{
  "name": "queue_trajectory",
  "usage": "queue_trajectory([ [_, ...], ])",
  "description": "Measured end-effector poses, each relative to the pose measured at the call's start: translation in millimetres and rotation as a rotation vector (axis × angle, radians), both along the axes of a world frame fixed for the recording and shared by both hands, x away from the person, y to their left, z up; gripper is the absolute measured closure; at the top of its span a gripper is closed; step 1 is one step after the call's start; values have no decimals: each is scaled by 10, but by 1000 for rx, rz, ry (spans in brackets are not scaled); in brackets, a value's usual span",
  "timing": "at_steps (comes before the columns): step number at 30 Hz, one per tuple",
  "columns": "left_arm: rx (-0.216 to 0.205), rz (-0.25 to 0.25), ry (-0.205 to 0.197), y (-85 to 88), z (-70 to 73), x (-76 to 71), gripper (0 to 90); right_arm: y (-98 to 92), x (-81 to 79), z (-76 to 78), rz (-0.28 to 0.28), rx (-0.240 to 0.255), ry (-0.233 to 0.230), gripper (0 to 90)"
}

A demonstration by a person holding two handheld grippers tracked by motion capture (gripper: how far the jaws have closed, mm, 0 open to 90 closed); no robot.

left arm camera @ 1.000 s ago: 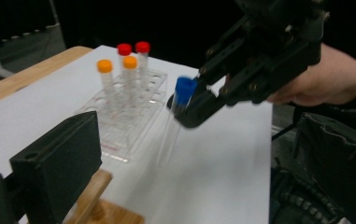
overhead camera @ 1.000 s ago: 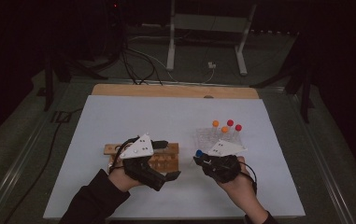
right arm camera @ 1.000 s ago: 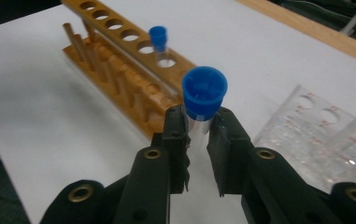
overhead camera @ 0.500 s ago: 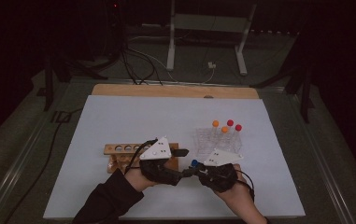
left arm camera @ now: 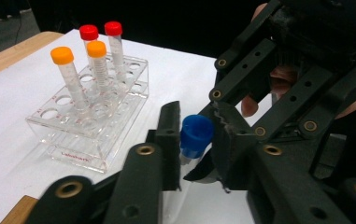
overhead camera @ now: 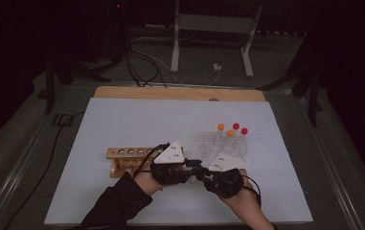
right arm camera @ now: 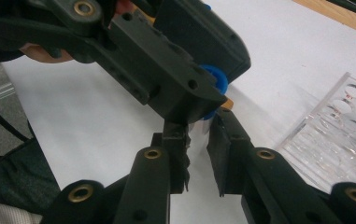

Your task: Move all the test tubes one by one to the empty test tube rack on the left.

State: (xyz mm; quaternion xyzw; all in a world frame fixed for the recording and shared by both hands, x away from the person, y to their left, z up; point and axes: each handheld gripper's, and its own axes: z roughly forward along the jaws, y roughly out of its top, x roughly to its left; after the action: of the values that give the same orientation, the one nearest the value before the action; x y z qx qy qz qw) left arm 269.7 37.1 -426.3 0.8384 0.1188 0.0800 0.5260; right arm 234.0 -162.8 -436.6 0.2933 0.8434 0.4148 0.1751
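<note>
Where the two grippers meet near the front of the white mat (overhead camera: 122,124), a blue-capped tube (left arm camera: 195,135) is held between them above the surface. In the left gripper view its cap is seen between the left gripper (left arm camera: 192,140)'s black jaws, which stand narrow about it, one jaw against the cap's side; the clear body below is largely hidden. In the right gripper view the right gripper (right arm camera: 198,154)'s jaws are parted by a narrow gap just under the blue cap, and whether anything is pinched in that gap cannot be told, though the tube's body probably runs down there.

The step in hand is judged to be a hand-over of the tube from one gripper to the other. It would be done well if the receiving jaws were closed squarely on the tube before the other pair is eased, with the tube kept upright and the two sets of jaws kept from fouling each other, since they are crowded together.

Just beyond stands a clear plastic rack (left arm camera: 91,121) holding four capped tubes, two orange (left arm camera: 62,55) and two red (left arm camera: 89,32), with many holes free. A wooden rack (overhead camera: 127,155) lies to the left, partly behind the left gripper in the high view.
</note>
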Motion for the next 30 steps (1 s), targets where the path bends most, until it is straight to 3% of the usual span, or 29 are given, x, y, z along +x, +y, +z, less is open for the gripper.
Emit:
queue_trajectory([
  [10, 9, 10, -27, 10, 39, -4, 778, -22, 11, 9, 8, 19, 2, 764],
  [16, -6, 38, -53, 108, 156, -15, 780, -76, 14, 63, -12, 51, -15, 536],
  [23, -10, 92, -87, 318, 308, -8, 779, -177, 29, 140, -51, 110, -37, 366],
  [26, -13, 120, -96, 420, 361, 2, 779, -189, 25, 154, -62, 115, -60, 267],
  [30, -14, 151, -110, 546, 416, 1, 779, -176, 37, 155, -76, 118, -57, 144],
])
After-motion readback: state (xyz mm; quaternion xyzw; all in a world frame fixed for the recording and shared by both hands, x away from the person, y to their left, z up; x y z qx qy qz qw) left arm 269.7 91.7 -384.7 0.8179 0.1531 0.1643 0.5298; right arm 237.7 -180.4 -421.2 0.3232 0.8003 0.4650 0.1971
